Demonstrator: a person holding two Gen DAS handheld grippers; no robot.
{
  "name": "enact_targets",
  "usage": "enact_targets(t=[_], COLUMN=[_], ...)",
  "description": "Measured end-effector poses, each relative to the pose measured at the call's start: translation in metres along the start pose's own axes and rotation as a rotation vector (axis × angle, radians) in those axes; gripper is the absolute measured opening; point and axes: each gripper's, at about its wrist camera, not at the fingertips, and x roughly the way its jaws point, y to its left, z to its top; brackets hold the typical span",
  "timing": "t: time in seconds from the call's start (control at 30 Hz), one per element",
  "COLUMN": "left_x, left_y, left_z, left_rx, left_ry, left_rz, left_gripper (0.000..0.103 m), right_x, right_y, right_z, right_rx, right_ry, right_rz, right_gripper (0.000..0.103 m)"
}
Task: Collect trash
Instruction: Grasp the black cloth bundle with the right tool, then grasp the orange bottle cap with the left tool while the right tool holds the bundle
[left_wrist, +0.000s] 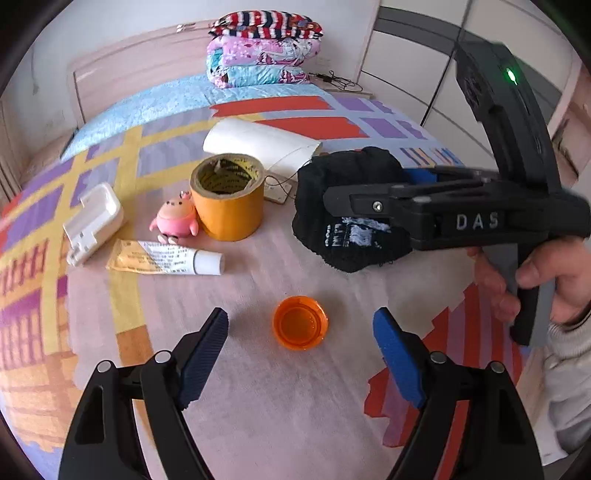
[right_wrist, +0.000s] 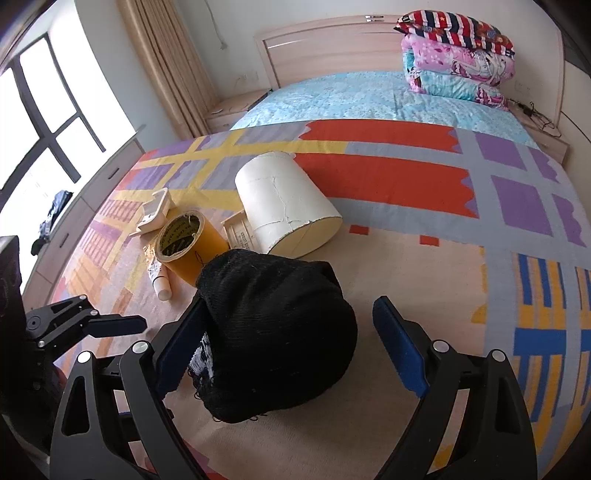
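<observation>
Above orange cap (left_wrist: 300, 323), tilted hand-held gripper (left_wrist: 300, 334)

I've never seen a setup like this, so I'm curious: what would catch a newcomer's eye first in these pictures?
Probably the two black claws with blue pads reaching over a brightly patterned blanket on a bed. The left claw stands open around a small orange cap, while the right claw is open around a black knit hat. Behind them sit a tape roll, a pink toy and a white cylinder on its side.
</observation>
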Motion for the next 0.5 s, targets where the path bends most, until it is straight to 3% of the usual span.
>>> enact_targets(t=[0.13,0.23,0.3,0.47,0.5], left_x=[-0.001,-0.001,-0.002,-0.006,-0.007], left_y=[0.006,0.007,0.007,0.012,0.014], left_z=[0.001,-0.001,-0.003,-0.004,-0.005], left_rx=[-0.036,-0.025,-0.013,-0.024,-0.032], left_ry=[-0.028,-0.034,-0.035,-0.027,-0.024], left_rz=[-0.022,-0.018,0.002,0.021,0.016], left_gripper=[0.078,0.077,0.071,0.034,0.032], right_x=[0.001,0.000,-0.002,-0.007,-0.009], right_y=[-0.001,0.000,-0.001,0.000,0.001], right_z=[-0.002,-0.003,-0.004,-0.005,-0.004], right_rx=[-0.005,-0.020,-0.023,-0.023,-0.027], right_ry=[-0.006,-0.011,-0.016,-0.033,-0.038], right_rz=[0.003,0.026,0.032,0.027,0.021], right_gripper=[0.090,0.060,0.056,0.047,0.047])
